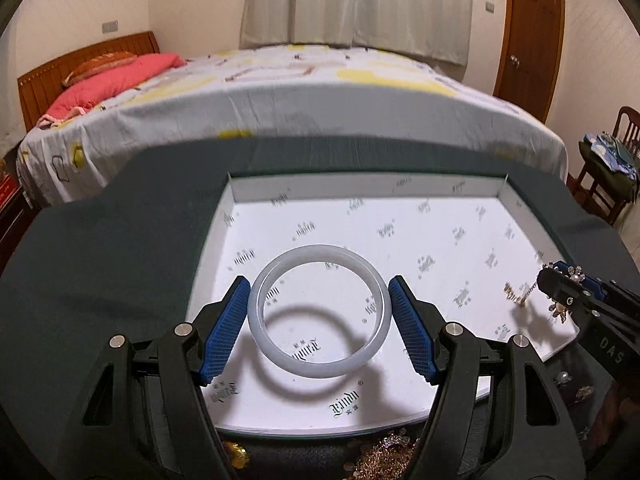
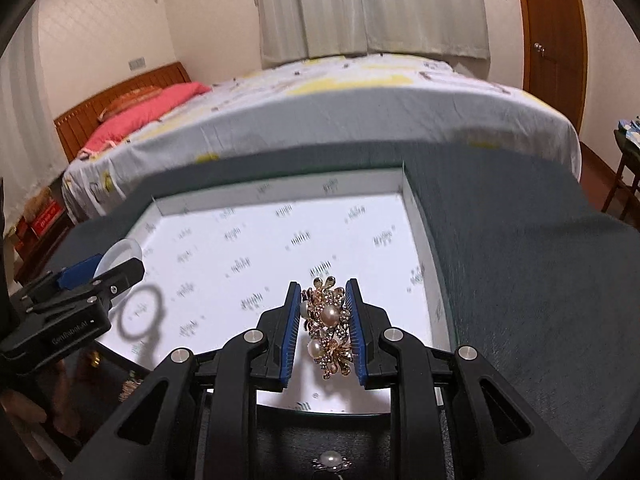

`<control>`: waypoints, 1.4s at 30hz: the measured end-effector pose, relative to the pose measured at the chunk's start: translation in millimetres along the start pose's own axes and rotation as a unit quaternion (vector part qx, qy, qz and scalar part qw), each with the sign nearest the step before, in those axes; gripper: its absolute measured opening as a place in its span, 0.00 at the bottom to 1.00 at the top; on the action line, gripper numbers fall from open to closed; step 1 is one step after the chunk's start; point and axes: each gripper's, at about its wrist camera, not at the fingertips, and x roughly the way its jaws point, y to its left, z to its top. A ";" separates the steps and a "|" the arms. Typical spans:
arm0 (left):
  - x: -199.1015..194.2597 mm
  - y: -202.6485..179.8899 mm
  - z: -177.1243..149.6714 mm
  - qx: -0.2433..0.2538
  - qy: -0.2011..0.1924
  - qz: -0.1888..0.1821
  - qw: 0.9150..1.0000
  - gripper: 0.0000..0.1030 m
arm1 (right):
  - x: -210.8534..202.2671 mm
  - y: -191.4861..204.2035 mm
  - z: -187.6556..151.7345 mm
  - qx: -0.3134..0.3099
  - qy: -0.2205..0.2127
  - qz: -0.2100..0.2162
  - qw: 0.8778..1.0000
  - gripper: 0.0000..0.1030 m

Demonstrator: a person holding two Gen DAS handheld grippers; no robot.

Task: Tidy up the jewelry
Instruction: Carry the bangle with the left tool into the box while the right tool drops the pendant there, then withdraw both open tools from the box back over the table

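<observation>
The left gripper (image 1: 319, 302), black-framed with blue ribbed pads, grasps a pale, milky-white translucent bangle (image 1: 319, 330) across its width; both pads press against the bangle's outer rim, and the ring hangs above the floor of a shallow white open box (image 1: 440, 240) printed with small repeated dark logos. A round shadow of the bangle falls on the box floor directly beneath it. The right gripper (image 2: 323, 306) is clenched on a gold-toned brooch-like cluster of rhinestone petals and pearls (image 2: 330, 326), pinched between its blue pads and held above the near right part of the same box (image 2: 280, 224). In the left wrist view the right gripper (image 1: 560, 280) enters from the right edge with the sparkling cluster (image 1: 560, 308) in its tips, a short gold chain section dangling below it, blurred. In the right wrist view the left gripper (image 2: 116, 268) sits at the left edge with an arc of the bangle (image 2: 122, 254) showing past its tip. The box rests on a dark grey-green cloth-covered surface (image 1: 120, 260). At the near edge of that surface, below the box, lie further pieces: a heap of gold-coloured jewellery (image 1: 384, 460) in the left view and a single pearl piece (image 2: 331, 460) in the right view. Behind stands a bed with a white and yellow patterned sheet (image 1: 300, 92) and a pink pillow (image 1: 120, 76).
</observation>
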 end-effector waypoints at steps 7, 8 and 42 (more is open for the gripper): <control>17.5 -0.7 -8.2 -0.004 0.043 0.001 0.999 0.67 | 10.6 -2.5 -4.2 0.003 0.026 -0.004 1.000 0.25; 19.3 0.2 -9.0 -0.006 0.047 0.001 0.999 0.67 | 10.5 -3.3 -4.3 0.004 0.027 -0.004 1.000 0.27; -145.3 42.0 -130.9 -0.032 -0.004 0.056 0.998 0.78 | -127.1 10.9 -114.8 0.000 -0.029 -0.009 1.000 0.47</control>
